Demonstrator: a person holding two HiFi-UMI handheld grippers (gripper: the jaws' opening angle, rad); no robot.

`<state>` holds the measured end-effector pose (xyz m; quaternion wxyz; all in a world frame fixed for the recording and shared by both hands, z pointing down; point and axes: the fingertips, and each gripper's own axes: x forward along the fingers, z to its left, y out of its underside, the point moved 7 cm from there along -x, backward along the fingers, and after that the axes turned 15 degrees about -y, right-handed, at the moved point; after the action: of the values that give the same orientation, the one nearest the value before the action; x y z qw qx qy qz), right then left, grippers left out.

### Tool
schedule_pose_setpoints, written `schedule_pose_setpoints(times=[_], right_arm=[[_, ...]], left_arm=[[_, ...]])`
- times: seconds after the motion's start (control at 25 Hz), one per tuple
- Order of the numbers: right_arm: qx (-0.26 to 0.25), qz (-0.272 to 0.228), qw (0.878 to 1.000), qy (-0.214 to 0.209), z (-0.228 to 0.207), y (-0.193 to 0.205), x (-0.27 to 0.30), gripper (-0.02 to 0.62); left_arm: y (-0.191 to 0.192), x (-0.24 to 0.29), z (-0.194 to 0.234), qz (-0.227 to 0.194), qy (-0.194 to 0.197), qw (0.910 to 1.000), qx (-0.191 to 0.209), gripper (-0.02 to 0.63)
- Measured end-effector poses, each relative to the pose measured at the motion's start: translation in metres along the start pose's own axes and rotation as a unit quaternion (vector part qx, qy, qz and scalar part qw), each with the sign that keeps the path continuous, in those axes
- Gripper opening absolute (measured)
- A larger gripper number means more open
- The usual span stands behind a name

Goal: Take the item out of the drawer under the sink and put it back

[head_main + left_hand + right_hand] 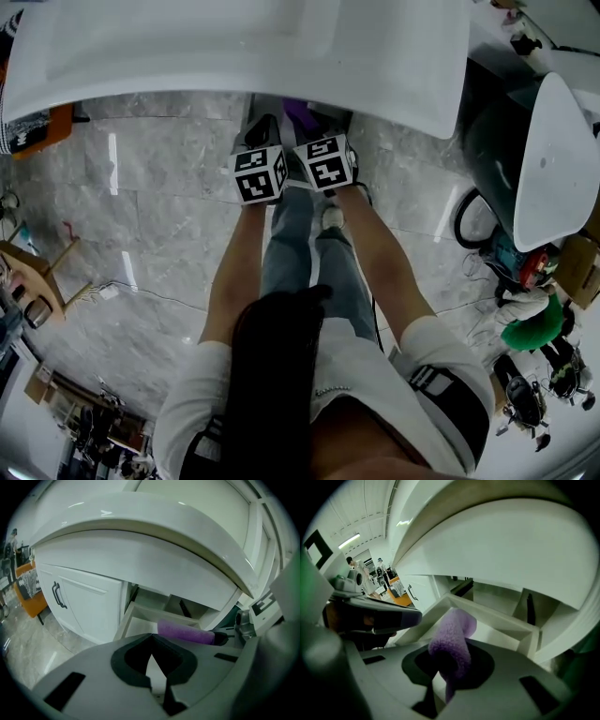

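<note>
A fuzzy purple roll (452,641) sticks out between the jaws of my right gripper (447,670), which is shut on it. It hangs just above the open white drawer (499,616) under the sink counter (234,47). From the left gripper view the purple roll (185,632) lies crosswise over the drawer's front rim (140,613). My left gripper (151,654) is beside it on the left, with its jaws together and nothing between them. Both marker cubes sit side by side below the counter edge in the head view, and the purple roll (298,112) peeks out past them.
A white cabinet door with a black handle (57,595) stands left of the drawer. An orange item (29,592) lies farther left. On the marble floor (159,225), a dark bin with a white lid (553,159) and loose clutter (530,319) fill the right side.
</note>
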<state>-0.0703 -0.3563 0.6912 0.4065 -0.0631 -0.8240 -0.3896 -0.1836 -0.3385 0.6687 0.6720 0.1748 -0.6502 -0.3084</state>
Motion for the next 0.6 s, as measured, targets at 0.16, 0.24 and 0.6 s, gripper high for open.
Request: schedule_pose_setpoints(times=[0.16, 0.24, 0.6], right_arm=[[0.009, 0.01, 1.0, -0.003, -0.006, 0.003, 0.01, 0.054], [0.01, 0.016, 1.0, -0.004, -0.008, 0.005, 0.013, 0.054], [0.023, 0.041, 0.999, -0.012, -0.012, 0.014, 0.026, 0.054]], left_arm=[[0.001, 0.005, -0.002, 0.01, -0.002, 0.9999, 0.005, 0.003], [0.0, 0.005, -0.003, 0.008, 0.002, 1.0, 0.004, 0.003], [-0.001, 0.007, 0.005, 0.015, 0.005, 0.9997, -0.021, 0.003]])
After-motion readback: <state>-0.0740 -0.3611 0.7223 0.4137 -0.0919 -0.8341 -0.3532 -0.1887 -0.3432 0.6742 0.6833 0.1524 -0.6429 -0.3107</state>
